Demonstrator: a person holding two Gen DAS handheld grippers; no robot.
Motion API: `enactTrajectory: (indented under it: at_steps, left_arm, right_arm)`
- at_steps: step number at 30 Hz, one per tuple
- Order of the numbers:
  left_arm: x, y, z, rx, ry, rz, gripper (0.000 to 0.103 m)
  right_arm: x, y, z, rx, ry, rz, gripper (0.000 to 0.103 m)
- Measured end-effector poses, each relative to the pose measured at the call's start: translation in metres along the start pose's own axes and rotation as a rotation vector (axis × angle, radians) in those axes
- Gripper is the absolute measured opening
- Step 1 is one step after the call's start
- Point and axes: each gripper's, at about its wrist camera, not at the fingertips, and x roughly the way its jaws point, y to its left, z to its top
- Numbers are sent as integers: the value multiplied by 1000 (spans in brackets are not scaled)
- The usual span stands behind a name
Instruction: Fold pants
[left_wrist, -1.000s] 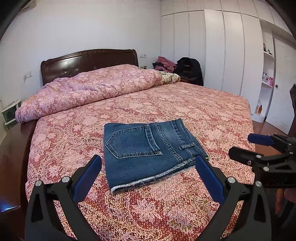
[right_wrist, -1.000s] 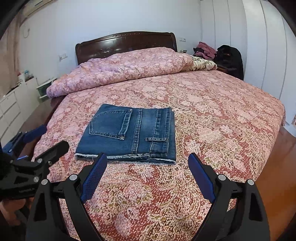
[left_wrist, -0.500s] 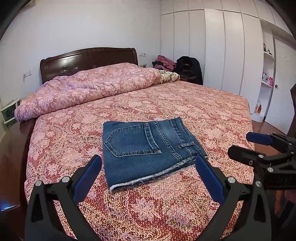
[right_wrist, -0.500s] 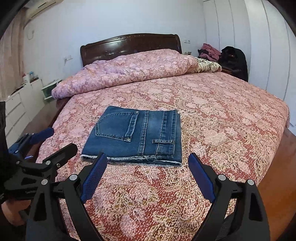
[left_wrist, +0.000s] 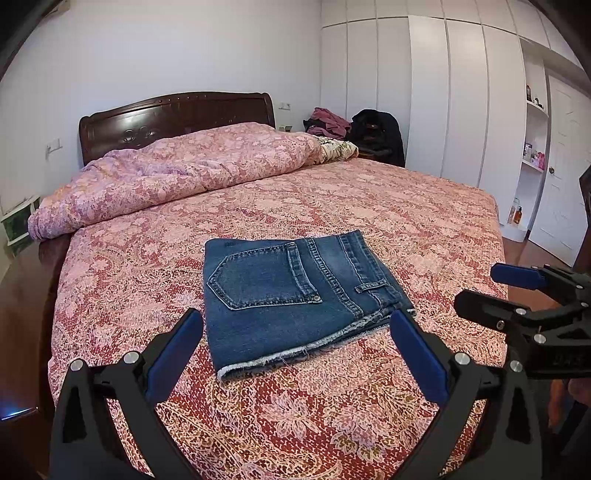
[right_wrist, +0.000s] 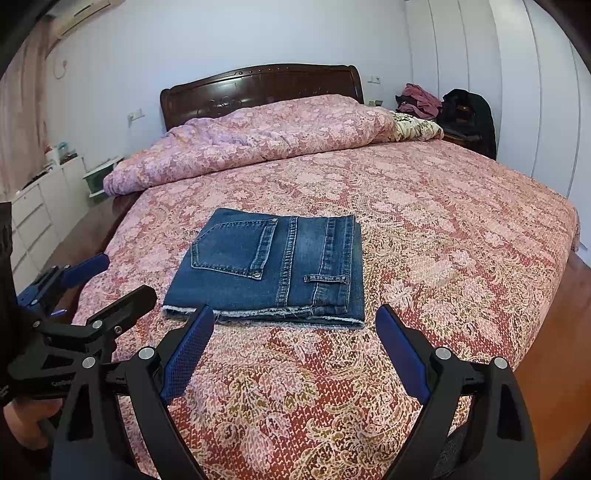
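The blue denim pants (left_wrist: 295, 291) lie folded into a compact rectangle on the bed, back pocket up, frayed hem toward me. They also show in the right wrist view (right_wrist: 273, 266). My left gripper (left_wrist: 295, 325) is open and empty, held back from the near edge of the pants. My right gripper (right_wrist: 295, 321) is open and empty, also just short of the frayed edge. The right gripper shows at the right of the left wrist view (left_wrist: 517, 291), and the left gripper at the left of the right wrist view (right_wrist: 103, 280).
The bed has a pink-red floral cover (left_wrist: 369, 206) with a rolled duvet (left_wrist: 184, 173) by the dark headboard (left_wrist: 173, 118). Clothes are piled on a nightstand (left_wrist: 354, 125). White wardrobes (left_wrist: 443, 96) line the right wall; white drawers (right_wrist: 33, 214) stand left.
Both grippers have drawn back slightly from the bed, so the folded pants look a little farther off. The pants have not moved and both grippers stay open.
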Motion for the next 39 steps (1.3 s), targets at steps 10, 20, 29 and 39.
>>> enactTrajectory:
  at_steps: [10,20,29,39]
  left_arm:
    - [2,0,0,0,29,-11,101]
    - [-13,-9,6,4,-4,75,101]
    - [-9,2,3,-41,26,109,101]
    - [-2,7,-1,-67,62,116,101]
  right_arm:
    - [2,-2,-1,-1,8,-1,88]
    - [3,-8,0,15,9,-5,88]
    - [7,-7,-1,6,26,-3,88]
    - [8,-10,-1,21,30,-4,88]
